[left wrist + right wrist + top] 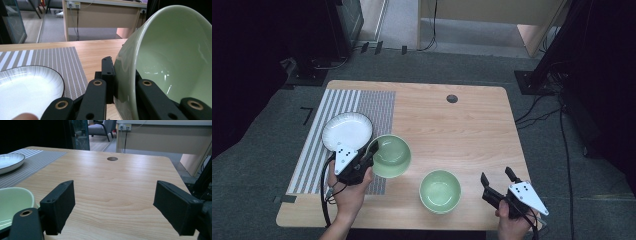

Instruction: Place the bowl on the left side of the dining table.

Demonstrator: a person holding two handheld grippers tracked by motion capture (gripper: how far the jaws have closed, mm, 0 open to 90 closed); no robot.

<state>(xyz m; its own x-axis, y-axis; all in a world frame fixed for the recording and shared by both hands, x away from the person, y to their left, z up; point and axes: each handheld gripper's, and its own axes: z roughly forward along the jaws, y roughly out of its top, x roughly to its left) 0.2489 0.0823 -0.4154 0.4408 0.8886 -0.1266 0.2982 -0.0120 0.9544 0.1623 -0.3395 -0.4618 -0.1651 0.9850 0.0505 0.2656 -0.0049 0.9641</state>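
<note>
My left gripper (371, 154) is shut on the left rim of a pale green bowl (391, 156), at the right edge of the striped placemat (377, 107). In the left gripper view the bowl (172, 55) is tilted up, its rim clamped between the jaws of the gripper (122, 87). A white ribbed plate (347, 131) lies on the mat just behind that gripper. A second green bowl (440, 191) stands near the table's front edge. To its right my right gripper (497, 179) is open and holds nothing; in its own view the gripper (113, 207) has bare wood between its jaws.
The wooden table (462, 130) has a round cable hole (452, 98) at the back. In the right gripper view the second bowl (12, 202) shows at the lower left and the plate (10, 161) far left. Cables and dark stands surround the table.
</note>
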